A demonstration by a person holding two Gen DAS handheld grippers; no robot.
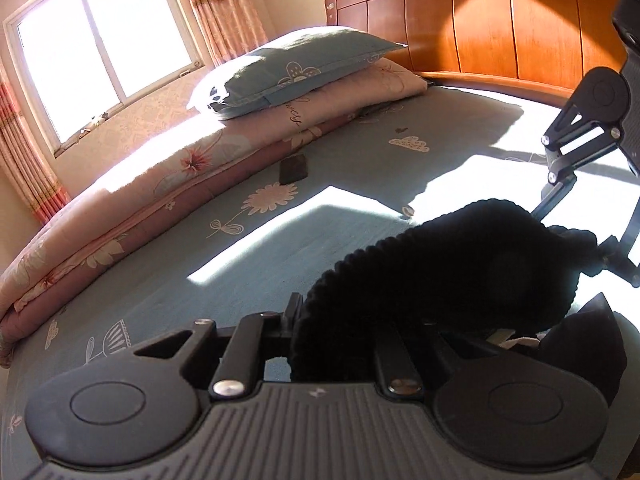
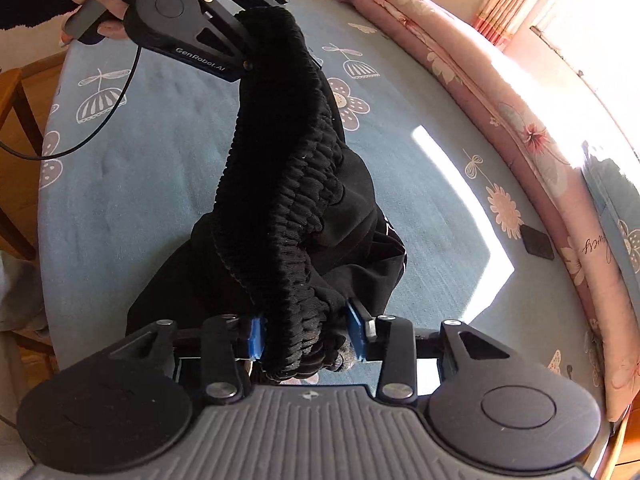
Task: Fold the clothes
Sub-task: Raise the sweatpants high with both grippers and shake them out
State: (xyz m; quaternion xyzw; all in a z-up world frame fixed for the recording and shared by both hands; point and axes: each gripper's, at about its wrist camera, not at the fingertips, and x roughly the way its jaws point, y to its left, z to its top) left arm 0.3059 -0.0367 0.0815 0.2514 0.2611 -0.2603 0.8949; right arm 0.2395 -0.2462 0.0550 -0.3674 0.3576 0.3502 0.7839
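Observation:
A pair of black trousers with a ribbed elastic waistband (image 2: 288,184) hangs stretched between both grippers above the blue bed sheet (image 2: 140,184). In the right wrist view my right gripper (image 2: 306,332) is shut on one end of the waistband, which is bunched between its blue pads (image 2: 256,338). My left gripper (image 2: 260,28) grips the other end at the top left, held by a hand (image 2: 108,4). In the left wrist view the black trousers (image 1: 460,264) cover the left gripper's (image 1: 348,328) fingers, and the right gripper (image 1: 572,236) holds them at the right.
A folded pink floral quilt (image 1: 140,200) lies along the bed's window side with a blue pillow (image 1: 288,68) on top, before a wooden headboard (image 1: 480,28). A small dark square (image 2: 538,242) rests on the sheet by the quilt. Wooden furniture (image 2: 16,120) stands beside the bed.

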